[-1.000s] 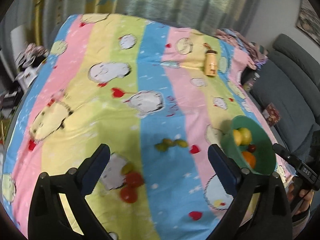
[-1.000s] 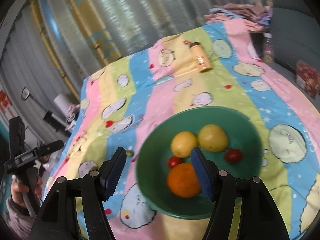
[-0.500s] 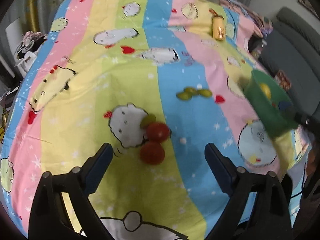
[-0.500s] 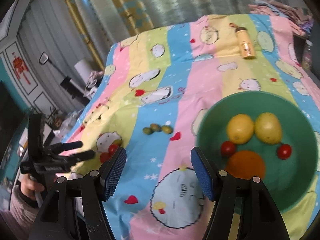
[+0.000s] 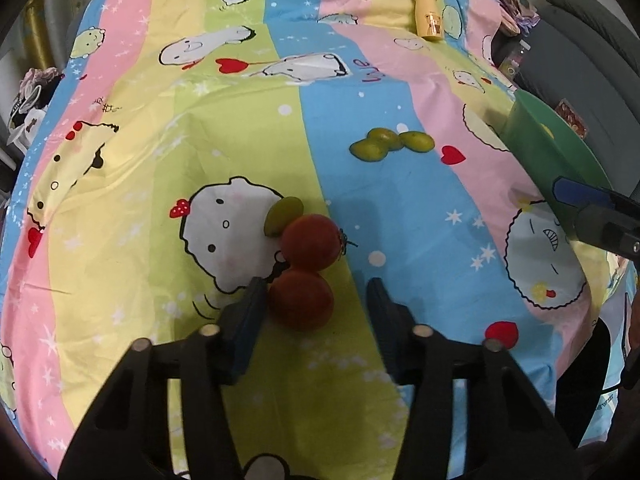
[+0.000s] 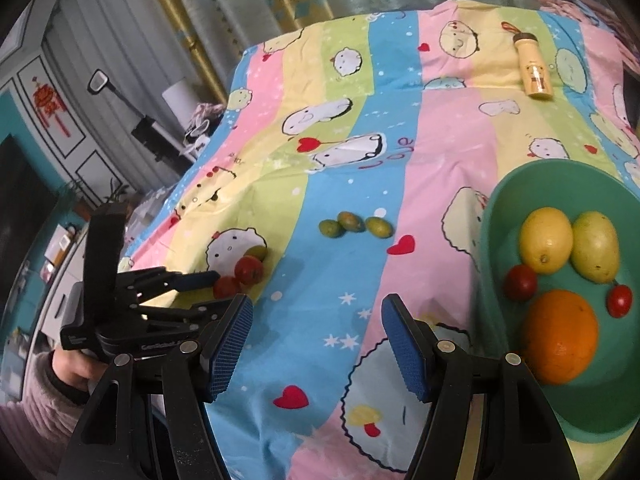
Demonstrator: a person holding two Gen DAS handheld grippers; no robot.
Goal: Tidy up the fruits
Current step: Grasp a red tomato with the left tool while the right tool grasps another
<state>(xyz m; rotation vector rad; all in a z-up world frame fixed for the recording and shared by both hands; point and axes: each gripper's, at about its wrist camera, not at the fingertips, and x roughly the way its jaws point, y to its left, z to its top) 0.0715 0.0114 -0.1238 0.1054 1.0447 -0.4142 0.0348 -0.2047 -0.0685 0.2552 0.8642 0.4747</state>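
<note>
Two red tomatoes lie together on the striped cartoon cloth, a near one [image 5: 301,299] and a far one [image 5: 311,242], with a small green fruit [image 5: 282,215] touching the far one. My left gripper [image 5: 314,310] is open, its fingers either side of the near tomato, the left pad close to it. Three small green fruits [image 5: 390,143] lie farther right. My right gripper [image 6: 316,344] is open and empty over the cloth, left of the green bowl [image 6: 496,216]. The bowl holds two yellow fruits, an orange [image 6: 560,336] and two small tomatoes.
A yellow bottle [image 5: 428,20] lies at the far end of the cloth. A grey sofa [image 5: 580,52] stands to the right. In the right wrist view the left gripper [image 6: 192,284] shows by the tomatoes [image 6: 240,276]. Curtains hang behind.
My left gripper has dropped towards the tomatoes and narrowed its opening around the near one. My right gripper has drawn back left, so the bowl now sits at its right.
</note>
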